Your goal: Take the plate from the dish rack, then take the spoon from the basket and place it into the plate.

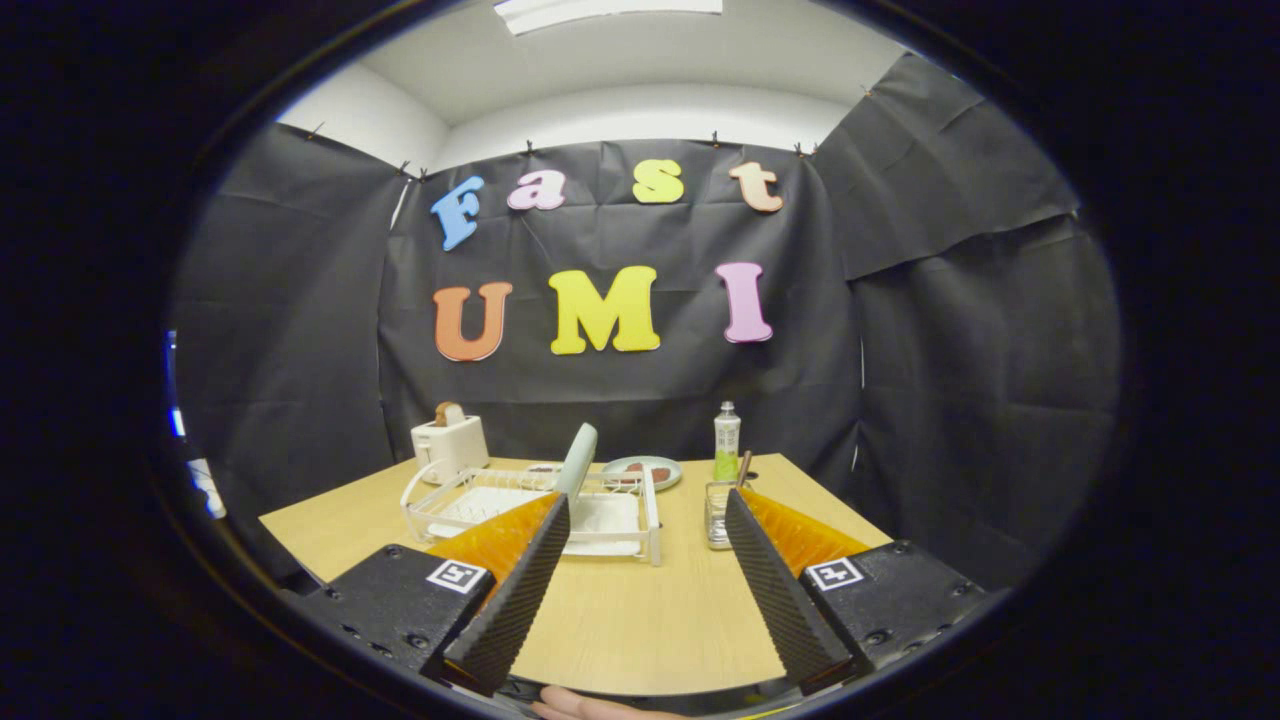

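Observation:
A pale green plate stands on edge in the white dish rack on the wooden table, just beyond my left fingertip. To the right of the rack stands a small metal basket with a spoon handle sticking up out of it, just beyond my right fingertip. My gripper is open, held back from both, with bare tabletop between its fingers.
A white toaster with bread in it sits at the back left. A second plate with something dark on it lies behind the rack, and a green bottle stands behind the basket. A fingertip shows under the gripper.

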